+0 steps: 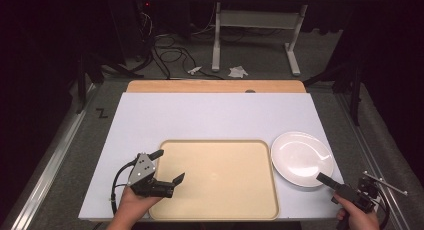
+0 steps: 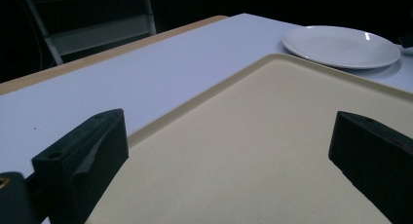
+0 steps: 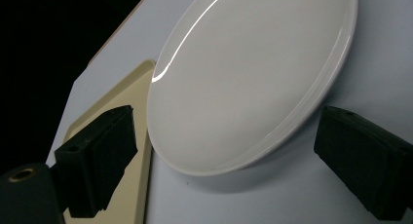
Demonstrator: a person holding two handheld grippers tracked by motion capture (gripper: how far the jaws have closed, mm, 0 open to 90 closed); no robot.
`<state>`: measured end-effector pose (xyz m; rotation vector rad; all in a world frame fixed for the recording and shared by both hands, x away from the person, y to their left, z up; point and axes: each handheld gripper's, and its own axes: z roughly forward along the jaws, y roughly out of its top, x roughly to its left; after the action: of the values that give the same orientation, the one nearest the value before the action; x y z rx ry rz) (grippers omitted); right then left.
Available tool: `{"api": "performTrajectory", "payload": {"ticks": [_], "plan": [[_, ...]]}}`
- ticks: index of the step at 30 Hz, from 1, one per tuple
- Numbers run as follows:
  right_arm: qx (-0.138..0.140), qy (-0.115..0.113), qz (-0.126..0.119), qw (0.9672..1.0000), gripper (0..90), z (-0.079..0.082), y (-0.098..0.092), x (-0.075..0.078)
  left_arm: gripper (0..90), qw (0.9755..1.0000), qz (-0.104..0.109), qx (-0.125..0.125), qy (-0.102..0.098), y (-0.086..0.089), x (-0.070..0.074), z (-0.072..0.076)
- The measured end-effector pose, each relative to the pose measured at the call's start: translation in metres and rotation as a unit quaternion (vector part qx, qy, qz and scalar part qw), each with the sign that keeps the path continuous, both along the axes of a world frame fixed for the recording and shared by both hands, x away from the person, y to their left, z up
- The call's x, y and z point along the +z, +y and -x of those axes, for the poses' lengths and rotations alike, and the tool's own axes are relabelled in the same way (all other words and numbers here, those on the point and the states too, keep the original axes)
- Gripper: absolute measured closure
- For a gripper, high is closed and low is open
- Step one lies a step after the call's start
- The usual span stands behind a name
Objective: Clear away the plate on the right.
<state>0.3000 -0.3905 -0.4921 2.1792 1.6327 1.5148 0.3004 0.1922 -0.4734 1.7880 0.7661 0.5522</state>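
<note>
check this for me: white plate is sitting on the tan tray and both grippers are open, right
Not quite. The white plate sits on the table beside the tan tray, off its right edge, not on it; the high view shows this. Both the left gripper and right gripper are open, as you said.

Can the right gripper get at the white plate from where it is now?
Probably yes. The right gripper is open, right at the near rim of the white plate, and the plate lies bare beside the tray with nothing between it and the jaws.
</note>
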Motion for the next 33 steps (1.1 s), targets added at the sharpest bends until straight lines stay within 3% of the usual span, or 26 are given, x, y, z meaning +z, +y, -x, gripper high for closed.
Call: {"api": "performTrajectory", "payload": {"ticks": [10,22,28,33], "plan": [[-0.016,0.017,-0.04,0.9989,13.4,-0.003,-0.006,-0.007,1.8,1.0,-0.006,-0.004,0.004,-0.003,-0.001,0.0],[-0.024,0.032,-0.056,0.9976,16.9,-0.008,-0.009,-0.011,1.9,1.0,-0.006,0.0,0.004,-0.002,-0.002,0.003],[-0.032,0.046,-0.075,0.9956,21.0,-0.012,-0.012,-0.013,2.1,0.9999,-0.008,0.0,0.006,-0.001,-0.002,0.005],[-0.04,0.058,-0.096,0.9929,30.2,-0.016,-0.016,-0.017,2.3,0.9999,-0.007,0.005,0.006,0.003,-0.003,0.007]]}}
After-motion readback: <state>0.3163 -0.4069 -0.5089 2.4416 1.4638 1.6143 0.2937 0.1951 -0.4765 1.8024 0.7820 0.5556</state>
